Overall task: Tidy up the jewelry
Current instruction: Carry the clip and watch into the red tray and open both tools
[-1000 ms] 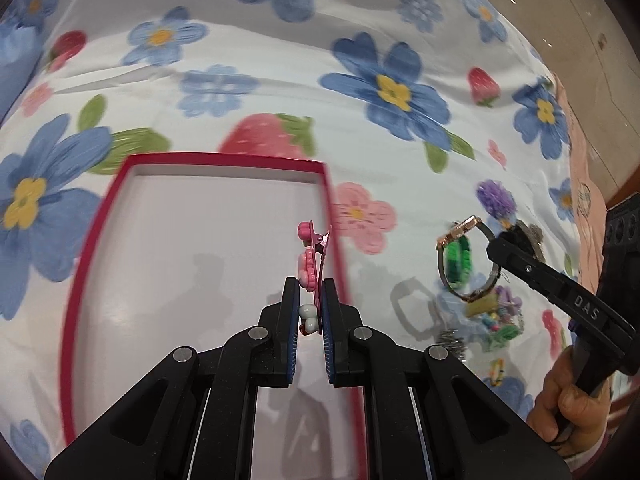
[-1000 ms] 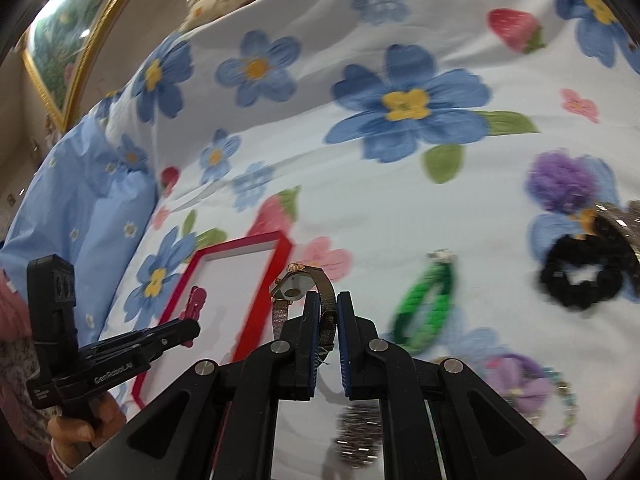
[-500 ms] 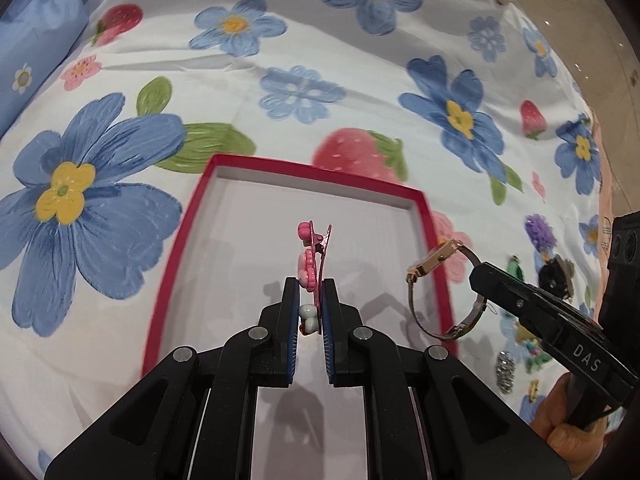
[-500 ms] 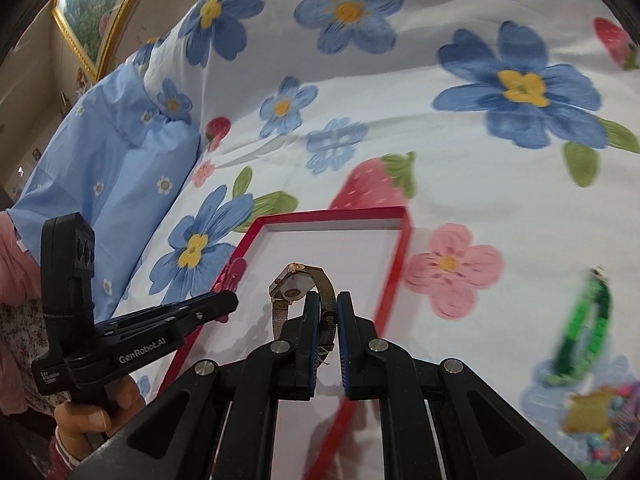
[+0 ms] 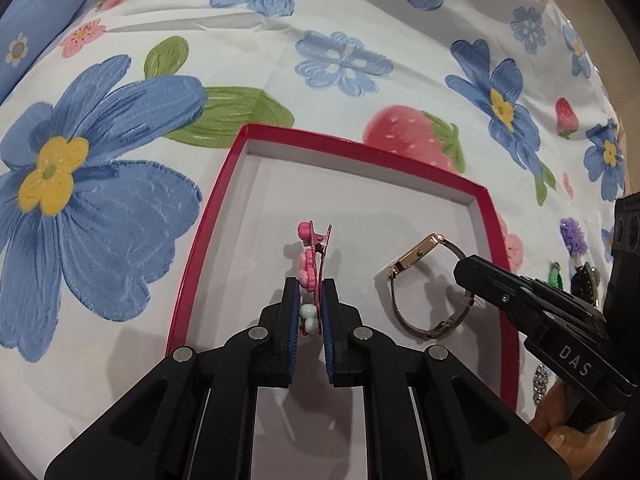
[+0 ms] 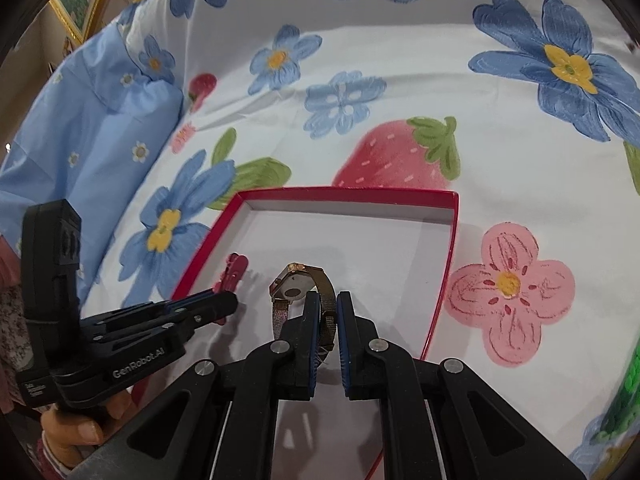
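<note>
A: Between the blue pads of our left gripper (image 5: 311, 286) we held a pink hair clip (image 5: 312, 256), clamped tight and standing on edge, with its flower trims facing left and a small white bead low between the pads.

B: And our right gripper (image 6: 328, 300) was closed on the mesh band of the gold watch (image 6: 298, 288). In the right wrist view the watch case sat just ahead of the fingertips with its back plate turned toward us.

A: Where were the two pieces, then?

B: Both were over the white floor of the red-rimmed box (image 5: 224, 184). In the left wrist view the clip was near the middle and the watch was to its right, close to the box's right wall. We could not tell whether either piece touched the floor.

A: We also saw a hand (image 6: 76, 428) wrapped around the left gripper's handle at the lower left of the right wrist view.

B: The box lay on the floral sheet (image 5: 360, 60), printed with blue flowers and strawberries. A light blue pillow (image 6: 92, 128) lay beyond the box's left side.

A: Past the box's right edge, in the left wrist view, we made out a purple fluffy piece (image 5: 571, 236) and a green piece (image 5: 554, 274) on the sheet, both small and hard to name.
</note>
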{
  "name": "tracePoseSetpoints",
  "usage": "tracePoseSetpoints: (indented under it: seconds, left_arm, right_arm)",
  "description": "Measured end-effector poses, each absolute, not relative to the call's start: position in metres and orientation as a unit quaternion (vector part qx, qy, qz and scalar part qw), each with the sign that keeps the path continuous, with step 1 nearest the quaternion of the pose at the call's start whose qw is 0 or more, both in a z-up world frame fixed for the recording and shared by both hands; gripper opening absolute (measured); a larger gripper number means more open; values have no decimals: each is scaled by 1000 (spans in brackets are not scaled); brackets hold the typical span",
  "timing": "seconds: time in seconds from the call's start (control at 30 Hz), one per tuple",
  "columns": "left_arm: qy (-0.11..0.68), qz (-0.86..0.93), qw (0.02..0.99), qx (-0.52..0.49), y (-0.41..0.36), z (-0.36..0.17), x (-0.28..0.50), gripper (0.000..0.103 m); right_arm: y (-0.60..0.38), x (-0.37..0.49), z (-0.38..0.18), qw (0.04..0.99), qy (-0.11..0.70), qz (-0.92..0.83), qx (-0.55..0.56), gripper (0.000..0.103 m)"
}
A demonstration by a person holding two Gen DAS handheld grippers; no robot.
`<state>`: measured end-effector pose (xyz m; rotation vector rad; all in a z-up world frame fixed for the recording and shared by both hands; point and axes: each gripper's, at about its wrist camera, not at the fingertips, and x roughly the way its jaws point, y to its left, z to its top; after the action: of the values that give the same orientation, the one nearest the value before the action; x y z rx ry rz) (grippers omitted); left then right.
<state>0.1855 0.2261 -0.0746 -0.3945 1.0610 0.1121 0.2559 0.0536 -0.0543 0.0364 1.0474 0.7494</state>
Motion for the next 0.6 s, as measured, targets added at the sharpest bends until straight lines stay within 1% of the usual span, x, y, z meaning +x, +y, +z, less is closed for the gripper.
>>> tracePoseSetpoints:
  seconds: [0.43, 0.53, 0.6]
  left_arm:
    - [513, 66, 838, -173, 223, -79, 191, 10]
    - [513, 69, 838, -172, 223, -79, 192, 15]
    - [513, 71, 838, -171, 223, -79, 190, 23]
  right_arm:
    - [60, 262, -63, 798, 500, 337, -15, 8]
    - [63, 261, -62, 798, 499, 336, -20, 11]
    - [63, 261, -62, 797, 500, 338, -15, 15]
